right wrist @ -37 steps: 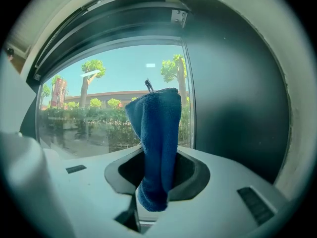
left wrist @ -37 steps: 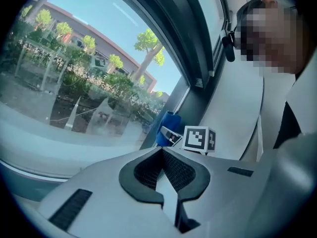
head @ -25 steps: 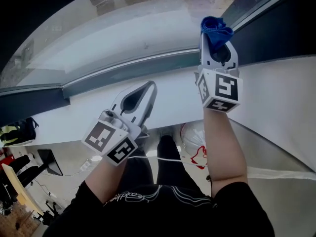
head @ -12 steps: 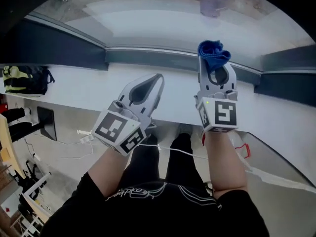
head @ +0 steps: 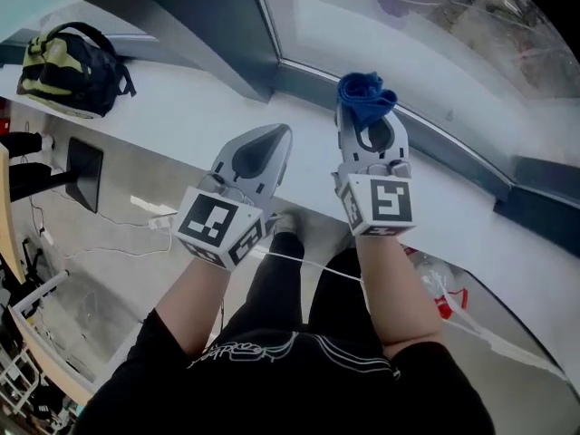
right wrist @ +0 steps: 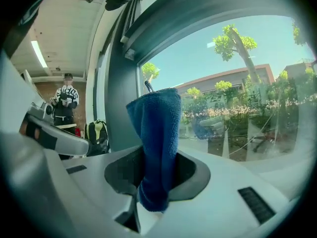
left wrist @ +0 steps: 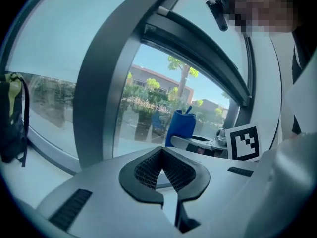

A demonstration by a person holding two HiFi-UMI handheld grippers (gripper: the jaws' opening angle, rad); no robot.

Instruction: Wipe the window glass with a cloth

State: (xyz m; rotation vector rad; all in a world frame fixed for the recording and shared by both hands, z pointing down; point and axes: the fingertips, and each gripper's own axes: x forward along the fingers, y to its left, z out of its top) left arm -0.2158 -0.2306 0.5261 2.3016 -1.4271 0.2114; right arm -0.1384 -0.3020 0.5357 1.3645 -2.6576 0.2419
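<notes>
Biggest risk, judging from here: the cloth [head: 364,98] gets dragged out of the right tongs [head: 367,120] once it rubs on the window glass [head: 435,53]. Only a narrow fold is pinched, and most of the cloth bunches up loose past the tips, so friction from a firm swipe could tug it free. The other worry is the loose bunch flopping sideways, so the hard tips meet the pane instead of the fabric. The dark frame post [head: 217,16] sits at about 10 o'clock from the cloth, and a wide stroke that way would likely bump it.

The right tongs are clamped down on the cloth. In the right gripper view the blue fold [right wrist: 156,143] stands up through the hollow between the jaws, with its lower end hanging below the pinch. In the head view the cloth pokes out at 12 o'clock from the tongs, over the far edge of the white sill [head: 181,116] where the glass starts. It doesn't look pressed against the pane yet, though that's hard to call.

The left tongs [head: 275,136] are closed tip to tip with nothing in them. The left gripper view shows only daylight through the gap behind the tips. They hang over the sill at about 9 o'clock from the right ones, touching nothing. A backpack [head: 77,66] sits on the sill, well off at 10 o'clock.
</notes>
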